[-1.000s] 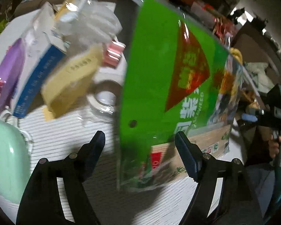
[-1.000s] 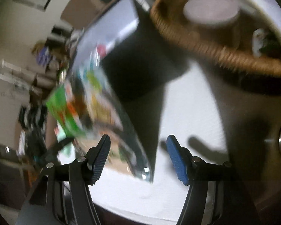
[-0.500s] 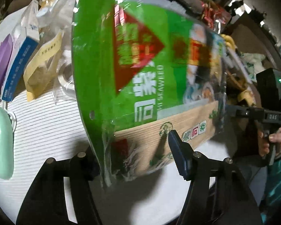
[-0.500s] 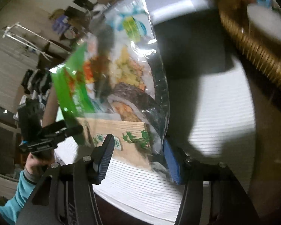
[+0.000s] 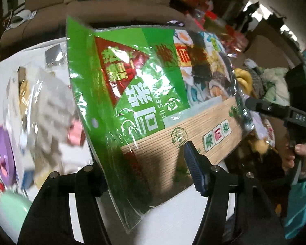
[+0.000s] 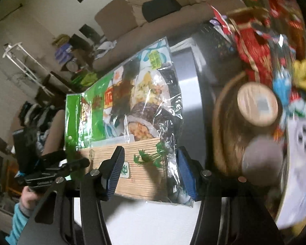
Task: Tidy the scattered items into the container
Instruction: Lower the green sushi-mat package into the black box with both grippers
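Note:
A large green seaweed packet with a bamboo-mat print hangs in the air above the white table, held by both grippers. My left gripper is shut on its lower left part, one finger hidden behind the packet. My right gripper is shut on the lower right corner of the seaweed packet. The right gripper also shows at the packet's far edge in the left wrist view. A round wicker basket with several items in it stands to the right.
Scattered on the table's left are a clear bag, a purple item, a pink item and a mint-green object. A grey slab lies behind the packet. A sofa runs along the back.
Both grippers' jaws narrowed onto the packet, which stood on edge a second ago. It has since risen off the table with both hands, and the basket has come into the right wrist view.

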### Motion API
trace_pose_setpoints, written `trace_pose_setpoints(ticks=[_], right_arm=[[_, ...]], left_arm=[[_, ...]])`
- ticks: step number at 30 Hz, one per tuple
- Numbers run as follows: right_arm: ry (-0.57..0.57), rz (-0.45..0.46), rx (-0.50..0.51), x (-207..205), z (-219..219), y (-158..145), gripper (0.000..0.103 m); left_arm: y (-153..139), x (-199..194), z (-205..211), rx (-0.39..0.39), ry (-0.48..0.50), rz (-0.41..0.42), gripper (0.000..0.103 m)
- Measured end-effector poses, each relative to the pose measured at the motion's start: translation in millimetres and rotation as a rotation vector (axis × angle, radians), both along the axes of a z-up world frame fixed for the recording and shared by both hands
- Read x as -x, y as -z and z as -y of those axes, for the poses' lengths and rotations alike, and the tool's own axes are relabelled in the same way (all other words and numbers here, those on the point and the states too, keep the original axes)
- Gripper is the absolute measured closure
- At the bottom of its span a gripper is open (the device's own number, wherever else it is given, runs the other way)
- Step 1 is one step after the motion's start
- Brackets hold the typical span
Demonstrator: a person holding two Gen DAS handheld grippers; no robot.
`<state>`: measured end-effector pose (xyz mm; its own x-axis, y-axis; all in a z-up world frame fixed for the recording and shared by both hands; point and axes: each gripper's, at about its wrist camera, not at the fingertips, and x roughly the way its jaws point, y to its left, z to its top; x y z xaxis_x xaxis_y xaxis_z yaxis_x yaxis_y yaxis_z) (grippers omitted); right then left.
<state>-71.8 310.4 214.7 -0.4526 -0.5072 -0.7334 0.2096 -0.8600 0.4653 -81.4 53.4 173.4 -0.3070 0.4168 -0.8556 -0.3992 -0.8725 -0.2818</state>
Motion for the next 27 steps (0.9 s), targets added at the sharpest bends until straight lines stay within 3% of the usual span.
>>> trace_pose_setpoints(ticks=[5, 9, 16, 23, 27], right_arm=[[-0.025, 0.067, -0.130, 31.4, 9.7, 23.7, 0.048], [-0.041, 0.092, -0.190, 38.5, 18.1, 33.8, 0.048], [-0.029, 0.024, -0.200, 27.3, 3.9, 8.2, 0.048], [-0.077, -0.001, -0.197, 44.3, 23.1, 4.4, 0.048], [-0.121, 0.086, -0.184, 81.4, 47.7, 32.6, 0.048]], left_arm=[[23.9, 37.3, -0.9, 0.088, 0.006, 0.065, 0.034], [38.3, 50.6, -2.8, 0.204, 0.027, 0.088, 0.032], [27.0, 54.6, -8.4, 0.248, 0.054, 0.024, 0.025], [14.8, 65.3, -23.6, 0.202, 0.032, -0.011, 0.025], [23.6, 78.3, -26.3, 0.150, 0.026, 0.024, 0.025]])
